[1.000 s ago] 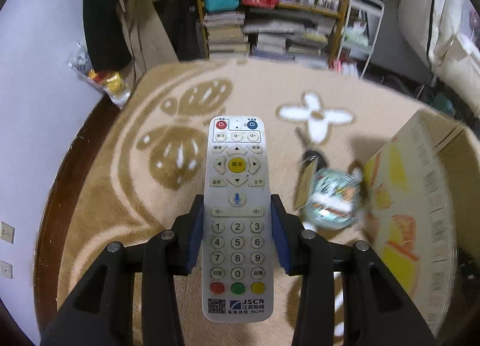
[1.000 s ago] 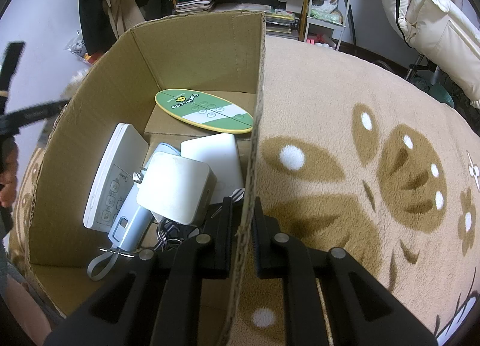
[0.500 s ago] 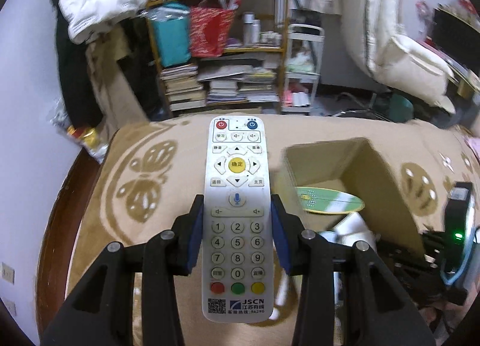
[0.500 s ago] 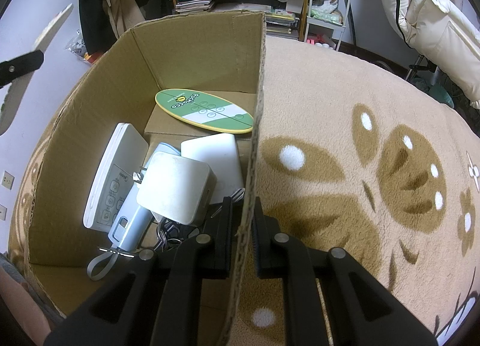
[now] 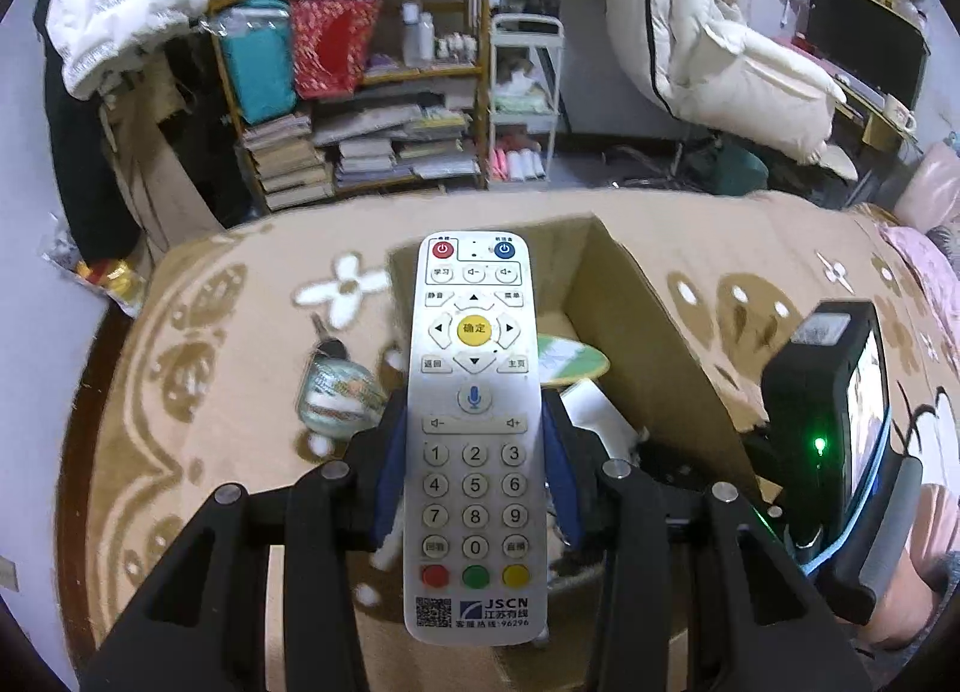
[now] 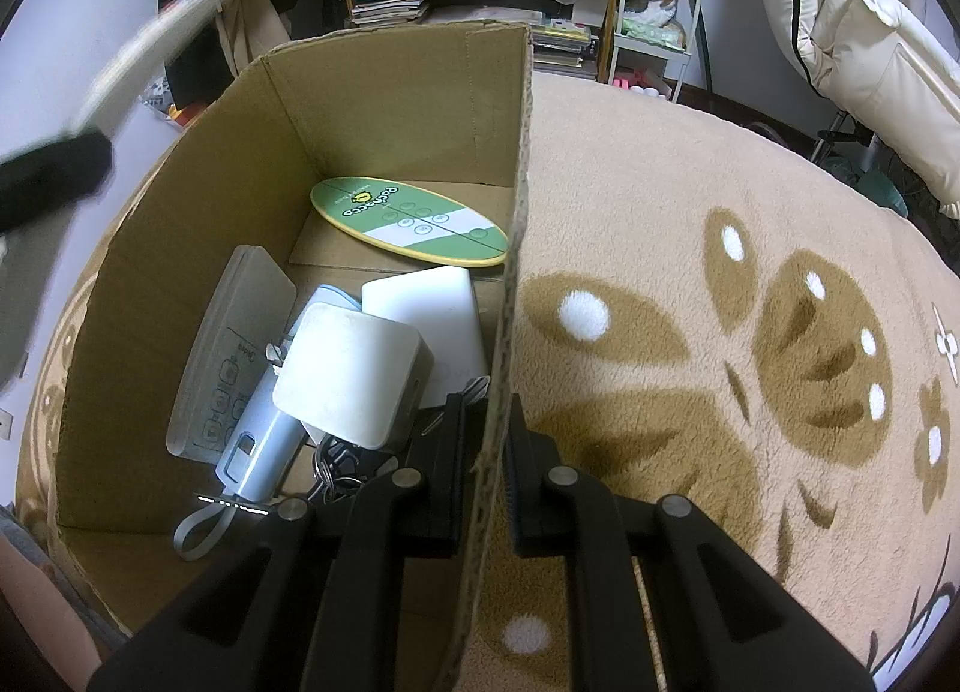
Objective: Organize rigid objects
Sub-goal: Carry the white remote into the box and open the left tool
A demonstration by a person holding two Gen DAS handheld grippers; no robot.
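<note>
surface: patterned blanket (image 6: 690, 284) | on it: cardboard box (image 6: 384, 110), glass ball (image 5: 339, 392)

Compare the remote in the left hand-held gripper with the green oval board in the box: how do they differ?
The remote is long, white and covered in buttons; the oval board is green with a white band. The remote is clamped in the left hand-held gripper above the carpet; the board lies flat in the cardboard box. Both are flat and rigid.

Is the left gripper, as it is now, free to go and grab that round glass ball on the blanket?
Probably not yet. The left gripper is shut on the white remote, so its jaws are full. The ball itself lies uncovered beside the cardboard box.
</note>
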